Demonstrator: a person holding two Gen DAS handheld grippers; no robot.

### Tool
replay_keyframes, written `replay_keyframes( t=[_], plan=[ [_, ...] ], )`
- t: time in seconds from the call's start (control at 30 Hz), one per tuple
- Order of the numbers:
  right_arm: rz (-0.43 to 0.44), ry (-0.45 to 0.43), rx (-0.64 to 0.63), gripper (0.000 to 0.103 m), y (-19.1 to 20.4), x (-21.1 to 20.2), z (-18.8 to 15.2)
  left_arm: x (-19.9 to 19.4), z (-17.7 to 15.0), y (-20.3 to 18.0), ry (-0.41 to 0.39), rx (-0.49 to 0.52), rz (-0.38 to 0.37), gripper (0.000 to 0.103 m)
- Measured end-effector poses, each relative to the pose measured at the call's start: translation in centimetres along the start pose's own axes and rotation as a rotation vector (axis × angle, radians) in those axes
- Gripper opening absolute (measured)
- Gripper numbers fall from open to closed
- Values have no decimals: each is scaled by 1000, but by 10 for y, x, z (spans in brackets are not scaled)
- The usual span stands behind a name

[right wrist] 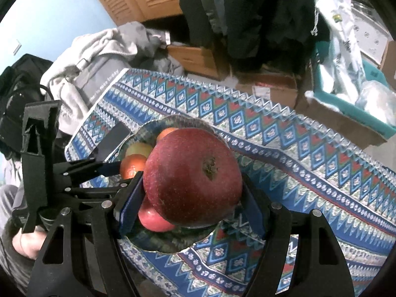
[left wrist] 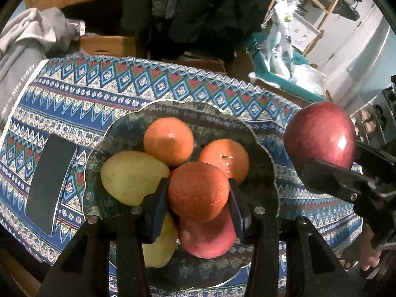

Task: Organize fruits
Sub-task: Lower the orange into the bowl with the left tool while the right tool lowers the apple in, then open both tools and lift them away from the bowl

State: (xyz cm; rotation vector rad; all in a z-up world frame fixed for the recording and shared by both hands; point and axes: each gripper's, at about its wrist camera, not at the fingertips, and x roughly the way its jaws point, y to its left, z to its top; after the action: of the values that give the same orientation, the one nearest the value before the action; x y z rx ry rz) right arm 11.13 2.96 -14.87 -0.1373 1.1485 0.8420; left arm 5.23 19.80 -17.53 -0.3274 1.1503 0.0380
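Note:
My left gripper point(left wrist: 198, 208) is shut on an orange point(left wrist: 198, 193) just above the dark patterned plate point(left wrist: 118, 128). Two more oranges point(left wrist: 168, 141) point(left wrist: 224, 159), two yellow-green pears point(left wrist: 131, 175) point(left wrist: 158, 247) and a pink apple point(left wrist: 208, 237) lie on that plate. At the right, over the plate's edge, my right gripper point(left wrist: 334, 158) holds a dark red apple point(left wrist: 319, 136). In the right wrist view the right gripper point(right wrist: 191, 203) is shut on the red apple point(right wrist: 193, 180), which hides most of the plate point(right wrist: 153, 245). The left gripper point(right wrist: 123, 173) with its orange point(right wrist: 132, 167) shows at the left.
A black phone point(left wrist: 49, 183) lies on the blue patterned tablecloth point(left wrist: 173, 86) left of the plate. Grey clothing point(left wrist: 29, 37) is heaped beyond the table's left corner. Cardboard boxes and a teal bin with plastic bags point(left wrist: 284, 57) stand behind the table.

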Motion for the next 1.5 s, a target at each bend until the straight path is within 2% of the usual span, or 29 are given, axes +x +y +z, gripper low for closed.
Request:
replay_keyframes(
  t=[0.2,0.27,0.3,0.33,0.87,1.07,1.23,1.5],
  plan=[
    [5,30,4,74,1,13,-2,8,-2,10,23,-23,16,48],
    [4,40,1,74,2,18,-3,6,-2,12,31,-32,13,58],
    [3,46,0,74,3,20,-4,5,-3,14,32,-36,17,66],
    [3,50,0,74,3,23,-5,2,-4,15,28,-36,23,68],
    [10,154,-2,74,6,58,-24,-20,-18,23,34,-30,67,68],
    [24,128,22,75,1,48,-21,-28,-22,19,32,-22,63,68],
    [25,87,16,75,4,29,-16,-42,-21,10,0,0,54,68],
    [-41,-12,-10,75,9,-22,-8,-73,-18,-2,-64,20,29,68]
  ],
)
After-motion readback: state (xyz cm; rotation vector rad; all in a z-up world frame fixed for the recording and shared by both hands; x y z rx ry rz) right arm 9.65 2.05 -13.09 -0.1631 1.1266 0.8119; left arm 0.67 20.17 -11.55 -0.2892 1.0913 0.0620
